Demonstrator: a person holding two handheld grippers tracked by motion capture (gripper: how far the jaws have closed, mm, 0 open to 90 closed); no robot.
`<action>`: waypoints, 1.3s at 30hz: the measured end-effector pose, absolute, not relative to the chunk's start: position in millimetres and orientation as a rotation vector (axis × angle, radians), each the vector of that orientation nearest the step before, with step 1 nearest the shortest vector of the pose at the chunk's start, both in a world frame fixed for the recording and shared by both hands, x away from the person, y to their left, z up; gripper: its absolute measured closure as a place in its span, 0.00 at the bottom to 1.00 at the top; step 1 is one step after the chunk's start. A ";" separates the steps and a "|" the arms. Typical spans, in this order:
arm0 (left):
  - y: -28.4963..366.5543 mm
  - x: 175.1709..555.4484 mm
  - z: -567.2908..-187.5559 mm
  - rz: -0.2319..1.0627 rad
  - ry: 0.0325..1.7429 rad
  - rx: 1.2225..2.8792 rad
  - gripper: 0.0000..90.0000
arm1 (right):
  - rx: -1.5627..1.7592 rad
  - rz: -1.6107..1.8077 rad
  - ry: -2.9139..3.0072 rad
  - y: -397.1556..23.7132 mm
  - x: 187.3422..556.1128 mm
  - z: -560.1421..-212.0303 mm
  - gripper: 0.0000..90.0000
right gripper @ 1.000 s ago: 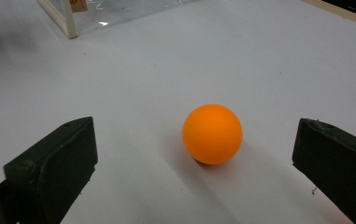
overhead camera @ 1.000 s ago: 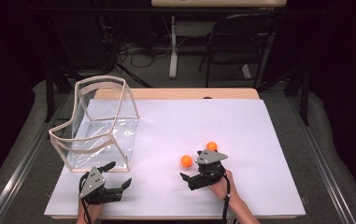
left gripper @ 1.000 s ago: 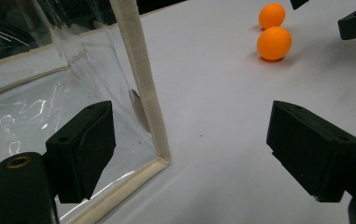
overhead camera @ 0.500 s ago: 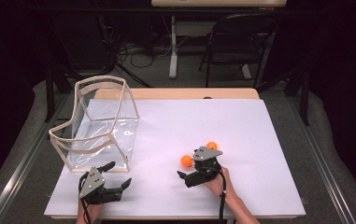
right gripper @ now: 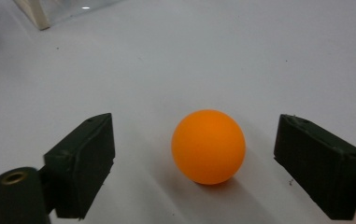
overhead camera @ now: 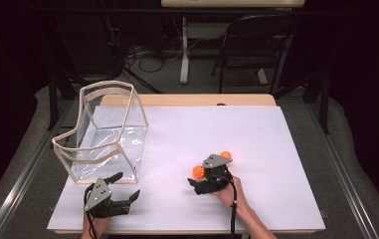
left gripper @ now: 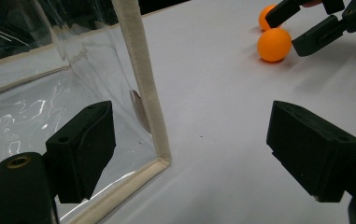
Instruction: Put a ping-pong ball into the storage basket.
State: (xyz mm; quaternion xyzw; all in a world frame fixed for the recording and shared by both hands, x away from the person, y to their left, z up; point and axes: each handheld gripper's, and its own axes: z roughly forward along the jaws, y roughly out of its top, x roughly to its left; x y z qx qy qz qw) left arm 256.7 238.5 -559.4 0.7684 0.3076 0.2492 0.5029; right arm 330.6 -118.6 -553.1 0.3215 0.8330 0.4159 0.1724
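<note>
1. Right hand-held gripper (overhead camera: 197,180) is low over the white tabletop (overhead camera: 276,149), and its jaws have just been closing in, with an orange ball (right gripper: 208,146) sitting squarely between them
2. In the right gripper view there's clear daylight on both sides of that ball: neither pad presses on it, and it rests on the sheet with its shadow under it, so nothing is gripped
3. From the high view the same ball (overhead camera: 198,171) peeks out just at the gripper's nose, near the middle of the tabletop
4. A second orange ball (overhead camera: 226,155) lies just behind the gripper's grey plate, a little farther from the person
5. Left hand-held gripper (overhead camera: 127,188) sits at the near left edge, jaws spread wide and holding nothing
6. Its own view has the corner post of the clear plastic bin (left gripper: 140,70) standing between the spread jaws, untouched
7. That bin (overhead camera: 108,85), cream-trimmed, stands upright on the tabletop's left side, well apart from both balls
</note>
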 end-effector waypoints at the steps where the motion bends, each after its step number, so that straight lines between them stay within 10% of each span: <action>1: 238.5 256.8 -559.4 0.602 0.742 1.857 0.17 | 0.918 1.175 2.368 -118.4 330.7 -553.3 0.17; 26: 237.8 257.0 -559.6 0.598 0.736 1.864 0.17 | 0.972 1.055 2.369 -113.4 334.9 -559.7 0.54; 39: 237.9 256.4 -559.3 0.602 0.733 1.860 0.17 | 0.952 1.057 2.364 -113.1 332.1 -555.8 0.56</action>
